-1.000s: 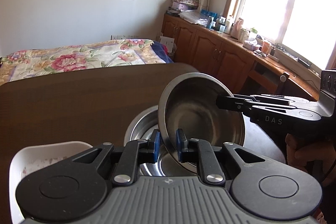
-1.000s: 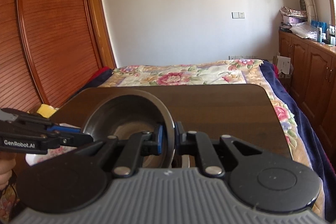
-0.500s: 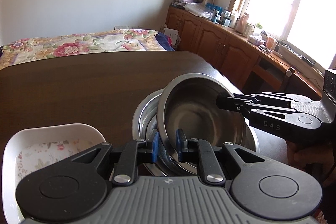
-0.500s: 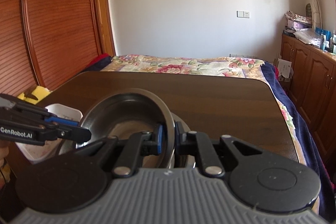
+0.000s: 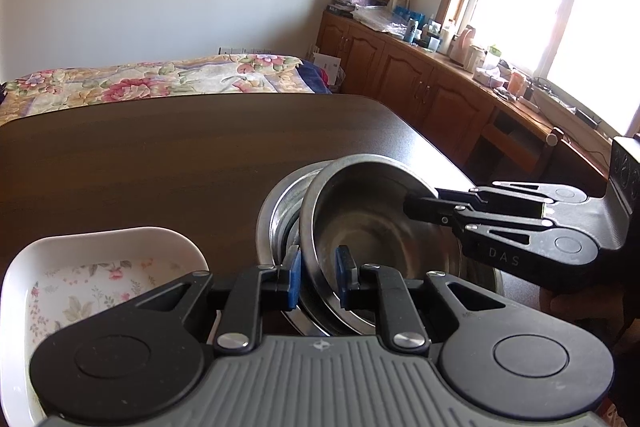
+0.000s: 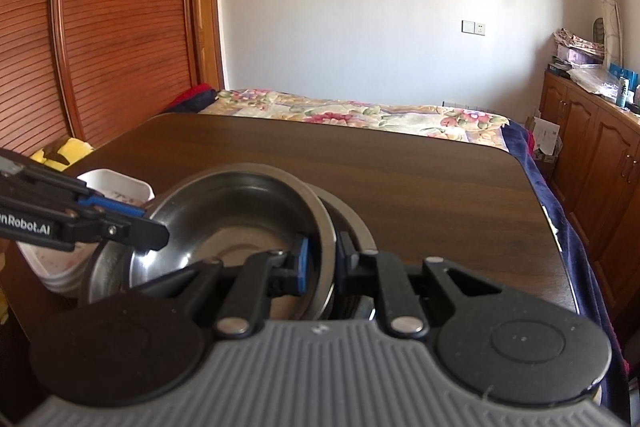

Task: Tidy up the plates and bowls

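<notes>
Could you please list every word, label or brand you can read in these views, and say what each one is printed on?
"DAS": on the right hand-held gripper, seen from the left wrist.
"nRobot.AI": on the left hand-held gripper, seen from the right wrist; its start is cut off by the frame edge.
Labels on the bottles on the cabinet: too small to read.

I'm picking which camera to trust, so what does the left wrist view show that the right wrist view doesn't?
Only the left wrist view shows the window and the white dish's floral inside. Only the right wrist view shows the slatted wooden door. Both show the steel bowl gripped by the left gripper and right gripper, over a second steel bowl.
</notes>
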A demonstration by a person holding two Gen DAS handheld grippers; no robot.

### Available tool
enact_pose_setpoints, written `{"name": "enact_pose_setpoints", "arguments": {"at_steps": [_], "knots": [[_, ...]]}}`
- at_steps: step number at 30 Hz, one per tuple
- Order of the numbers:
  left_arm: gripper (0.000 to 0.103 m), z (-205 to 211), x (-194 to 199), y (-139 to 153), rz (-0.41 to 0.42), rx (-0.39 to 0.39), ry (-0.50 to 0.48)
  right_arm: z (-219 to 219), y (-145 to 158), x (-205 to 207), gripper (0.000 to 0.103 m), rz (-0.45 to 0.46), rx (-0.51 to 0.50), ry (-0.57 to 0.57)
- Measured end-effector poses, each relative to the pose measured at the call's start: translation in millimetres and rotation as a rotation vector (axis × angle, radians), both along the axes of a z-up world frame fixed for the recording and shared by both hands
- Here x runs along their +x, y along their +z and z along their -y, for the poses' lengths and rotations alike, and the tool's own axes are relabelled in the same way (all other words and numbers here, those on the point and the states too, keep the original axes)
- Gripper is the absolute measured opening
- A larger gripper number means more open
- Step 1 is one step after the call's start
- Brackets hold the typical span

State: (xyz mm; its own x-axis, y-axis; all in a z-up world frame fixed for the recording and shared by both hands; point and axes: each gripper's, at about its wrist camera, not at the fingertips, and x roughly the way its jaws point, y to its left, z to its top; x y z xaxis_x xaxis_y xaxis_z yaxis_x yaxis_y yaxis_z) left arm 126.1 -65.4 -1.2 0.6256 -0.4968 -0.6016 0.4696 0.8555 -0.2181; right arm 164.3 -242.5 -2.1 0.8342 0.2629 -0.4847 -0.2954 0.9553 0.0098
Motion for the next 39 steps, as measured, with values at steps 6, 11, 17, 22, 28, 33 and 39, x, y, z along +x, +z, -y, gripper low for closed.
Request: {"name": "enact_pose_setpoints", "arguments": {"at_steps": [6, 11, 17, 22, 28, 33, 39], "knots": [[0.017, -3, -3, -2, 0.003, -0.028, 0.022, -6, -2, -1, 0.02, 0.028, -0.026, -0.001], [0.018, -1, -8, -2, 0.016, -0.018, 0.031, -6, -2, -3, 0.02, 0.041, -0.028, -0.001], [0.025, -4, -13, -2, 0.021, -0.052, 0.048, 0, -4, -5, 0.02, 0.076, 0.005, -0.006], [0.029, -5, -20, 0, 0.062, -0.067, 0.068, 1, -4, -5, 0.02, 0.111, 0.034, -0.023], [0.035, 2, -37, 0, 0.172, -0.026, 0.116, 10, -5, -12, 0.021, 0.149, 0.106, -0.064], [0.046, 2, -49, -1, 0.223, -0.02, 0.146, 12, -8, -24, 0.043, 0.187, 0.102, -0.096], [0.074, 1, -62, 0, 0.279, 0.001, 0.182, 17, -13, -30, 0.056, 0.203, 0.115, -0.121]]}}
